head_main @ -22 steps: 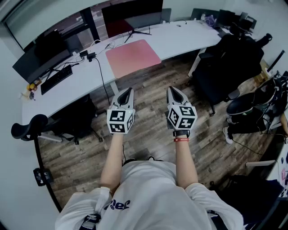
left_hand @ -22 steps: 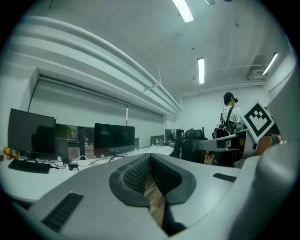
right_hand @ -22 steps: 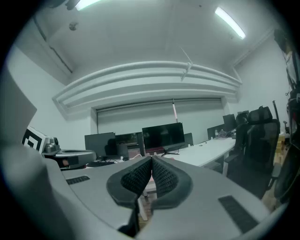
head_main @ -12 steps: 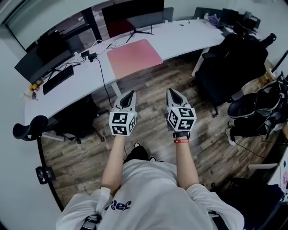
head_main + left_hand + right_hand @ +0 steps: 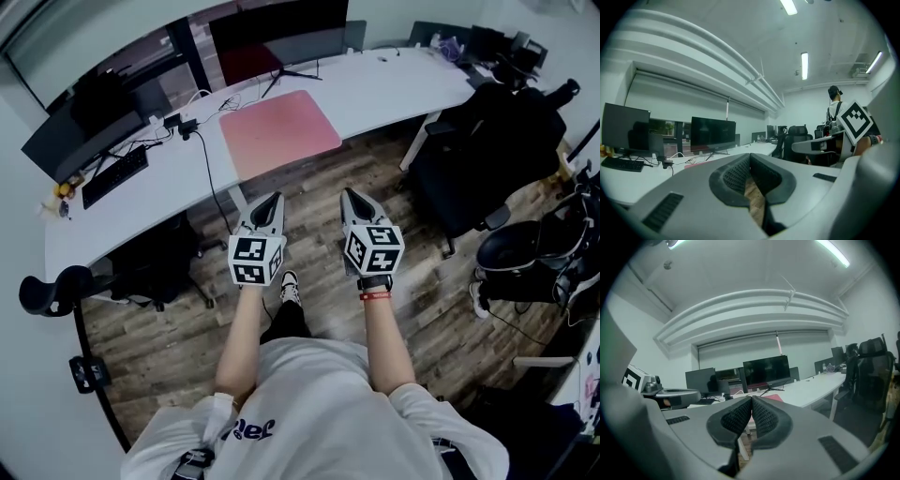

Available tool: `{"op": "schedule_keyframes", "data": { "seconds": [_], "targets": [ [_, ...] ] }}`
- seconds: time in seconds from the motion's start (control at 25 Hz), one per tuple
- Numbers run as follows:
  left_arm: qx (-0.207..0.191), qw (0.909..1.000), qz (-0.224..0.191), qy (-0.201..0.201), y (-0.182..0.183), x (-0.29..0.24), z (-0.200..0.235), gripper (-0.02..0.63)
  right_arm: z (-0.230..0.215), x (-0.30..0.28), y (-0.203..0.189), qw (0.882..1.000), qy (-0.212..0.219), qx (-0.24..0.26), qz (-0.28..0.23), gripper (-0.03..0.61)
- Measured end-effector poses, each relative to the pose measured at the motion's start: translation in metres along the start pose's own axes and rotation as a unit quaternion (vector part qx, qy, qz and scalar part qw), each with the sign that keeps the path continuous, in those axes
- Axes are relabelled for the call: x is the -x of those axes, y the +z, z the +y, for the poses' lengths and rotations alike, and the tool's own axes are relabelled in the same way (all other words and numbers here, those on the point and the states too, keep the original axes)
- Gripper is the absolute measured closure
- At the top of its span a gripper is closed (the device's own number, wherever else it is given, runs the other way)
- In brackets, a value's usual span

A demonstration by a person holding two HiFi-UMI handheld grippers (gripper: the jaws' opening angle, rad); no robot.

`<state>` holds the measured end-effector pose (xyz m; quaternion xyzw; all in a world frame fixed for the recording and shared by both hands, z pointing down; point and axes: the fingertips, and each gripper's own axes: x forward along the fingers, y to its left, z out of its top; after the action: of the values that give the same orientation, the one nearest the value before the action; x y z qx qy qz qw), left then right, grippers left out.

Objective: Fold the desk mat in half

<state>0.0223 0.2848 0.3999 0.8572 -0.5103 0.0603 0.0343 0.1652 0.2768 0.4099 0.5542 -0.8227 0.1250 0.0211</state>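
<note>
A pink desk mat [image 5: 279,130] lies flat on the long white desk [image 5: 394,86], its near edge at the desk's front edge. A sliver of the mat [image 5: 773,398] shows just past the right jaws. Both grippers hang in the air above the wood floor, short of the desk. My left gripper [image 5: 273,198] is shut with nothing between its jaws, and points toward the mat's left part. My right gripper [image 5: 348,193] is shut and empty too, aimed at the mat's right part. The jaw tips meet in the left gripper view [image 5: 750,155] and in the right gripper view [image 5: 752,398].
A large monitor [image 5: 281,33] stands behind the mat, another monitor [image 5: 75,122] and a keyboard [image 5: 114,173] to the left, with cables [image 5: 202,131] beside the mat. Black office chairs [image 5: 487,141] crowd the right. A desk leg [image 5: 234,195] stands below the mat.
The desk and mat have drawn a little nearer in the head view as the person steps forward; a shoe now shows between the arms. Both grippers stay shut, held side by side.
</note>
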Motion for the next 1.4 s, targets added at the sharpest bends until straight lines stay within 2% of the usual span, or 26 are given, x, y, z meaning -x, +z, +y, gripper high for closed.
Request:
{"op": "schedule_keyframes", "data": {
  "seconds": [0.2,0.36,0.48,0.8,1.08,1.24,1.4],
  "targets": [
    [0.013,0.9999,-0.005,-0.004,0.009,-0.051,0.033,0.595,-0.010,-0.065,0.018,1.000,0.017,-0.006,0.002,0.565],
    [0.026,0.9996,-0.005,0.010,0.019,-0.084,0.068,0.595,-0.011,-0.114,0.031,0.999,0.031,-0.002,0.011,0.565],
    [0.018,0.9998,0.002,0.012,0.021,-0.108,0.082,0.595,-0.019,-0.145,0.034,0.999,0.038,-0.008,0.015,0.565],
    [0.026,0.9987,0.032,0.029,-0.003,-0.156,0.130,0.595,-0.026,-0.222,0.017,0.997,0.059,-0.011,0.046,0.566],
    [0.025,0.9971,0.027,0.067,-0.019,-0.189,0.187,0.595,-0.019,-0.296,0.011,0.994,0.084,0.004,0.064,0.566],
    [0.048,0.9954,0.039,0.074,-0.029,-0.213,0.217,0.594,-0.013,-0.338,0.011,0.991,0.104,0.018,0.079,0.566],
    [0.076,0.9918,0.064,0.080,-0.055,-0.221,0.243,0.594,-0.013,-0.365,-0.014,0.989,0.107,0.008,0.105,0.566]
  ]
}}
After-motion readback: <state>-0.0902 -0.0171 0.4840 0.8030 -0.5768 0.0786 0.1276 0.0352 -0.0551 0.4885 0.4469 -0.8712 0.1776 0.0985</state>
